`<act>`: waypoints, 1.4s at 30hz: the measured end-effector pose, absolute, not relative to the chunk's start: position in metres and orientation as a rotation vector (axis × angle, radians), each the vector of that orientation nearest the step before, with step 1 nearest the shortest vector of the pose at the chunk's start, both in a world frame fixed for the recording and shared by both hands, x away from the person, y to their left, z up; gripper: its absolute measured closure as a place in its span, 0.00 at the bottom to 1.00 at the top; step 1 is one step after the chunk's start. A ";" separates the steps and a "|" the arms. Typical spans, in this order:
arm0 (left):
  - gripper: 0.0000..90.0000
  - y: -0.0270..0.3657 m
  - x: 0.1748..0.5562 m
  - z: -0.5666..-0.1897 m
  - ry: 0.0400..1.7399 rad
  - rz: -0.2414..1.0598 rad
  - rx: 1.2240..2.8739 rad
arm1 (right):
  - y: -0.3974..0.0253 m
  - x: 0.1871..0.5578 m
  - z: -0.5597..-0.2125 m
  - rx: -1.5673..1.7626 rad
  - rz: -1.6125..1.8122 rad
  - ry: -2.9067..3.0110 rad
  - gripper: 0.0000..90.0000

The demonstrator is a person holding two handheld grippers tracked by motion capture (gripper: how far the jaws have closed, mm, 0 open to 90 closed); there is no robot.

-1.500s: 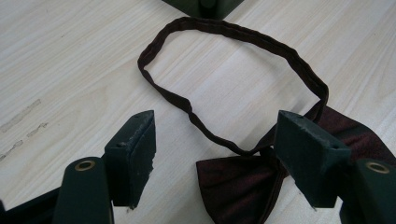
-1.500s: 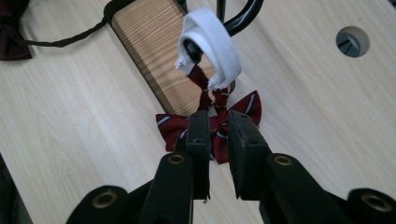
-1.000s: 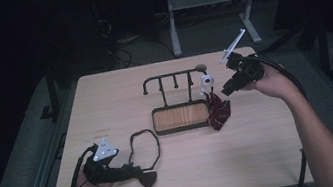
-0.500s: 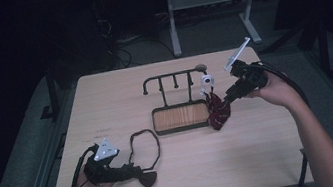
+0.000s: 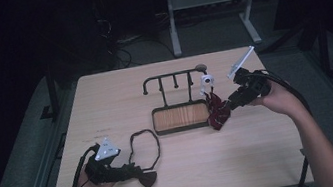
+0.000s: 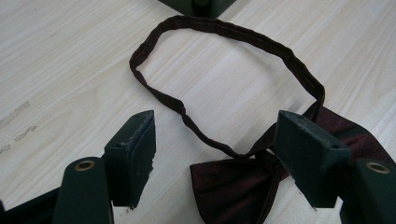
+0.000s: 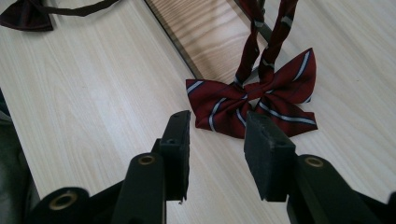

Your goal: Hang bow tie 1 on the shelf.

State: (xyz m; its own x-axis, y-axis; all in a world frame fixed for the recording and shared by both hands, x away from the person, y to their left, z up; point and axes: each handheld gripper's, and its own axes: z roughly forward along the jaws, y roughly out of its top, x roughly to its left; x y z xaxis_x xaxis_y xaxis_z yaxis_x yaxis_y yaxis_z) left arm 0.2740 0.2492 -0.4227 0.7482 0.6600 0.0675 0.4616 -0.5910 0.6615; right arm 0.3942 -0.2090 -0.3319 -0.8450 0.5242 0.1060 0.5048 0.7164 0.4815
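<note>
A dark maroon bow tie (image 5: pixel 146 179) lies near the table's front left, its strap loop (image 5: pixel 143 147) spread out behind it. My left gripper (image 5: pixel 134 172) is open right at it. In the left gripper view the bow (image 6: pixel 233 186) lies on the table between the wide-apart jaws of that gripper (image 6: pixel 217 135), untouched. A red striped bow tie (image 5: pixel 217 111) rests at the right end of the stand, its straps running up to the stand's hook bar. My right gripper (image 5: pixel 231 103) is open just short of it, and the striped bow (image 7: pixel 254 105) lies beyond that gripper's tips (image 7: pixel 219 123).
A black hook stand with a wooden base (image 5: pixel 181 116) sits mid-table, its hook bar (image 5: pixel 172 77) behind. A small white piece (image 5: pixel 206 81) is at the bar's right end. The table's front edge is close to my left hand.
My right gripper has come down and slightly toward the striped bow tie. The left gripper and the dark bow tie have stayed where they were.
</note>
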 end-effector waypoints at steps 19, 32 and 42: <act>0.33 0.246 0.273 -0.422 0.817 0.384 2.312 | -0.211 0.379 -0.355 0.858 0.777 2.884 0.59; 0.32 0.246 0.273 -0.422 0.814 0.390 2.306 | -0.218 0.367 -0.378 0.911 0.792 2.902 0.54; 0.32 0.245 0.272 -0.422 0.814 0.393 2.307 | -0.220 0.357 -0.392 0.920 0.811 2.910 0.51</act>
State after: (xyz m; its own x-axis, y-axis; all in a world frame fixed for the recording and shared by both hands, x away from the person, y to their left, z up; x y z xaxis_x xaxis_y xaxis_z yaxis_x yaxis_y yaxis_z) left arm 0.2722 0.2450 -0.4224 0.7620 0.6446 0.0619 0.4491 -0.5949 0.6666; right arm 0.3567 -0.2200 -0.3915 -0.8300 0.5329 0.1646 0.5411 0.6981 0.4688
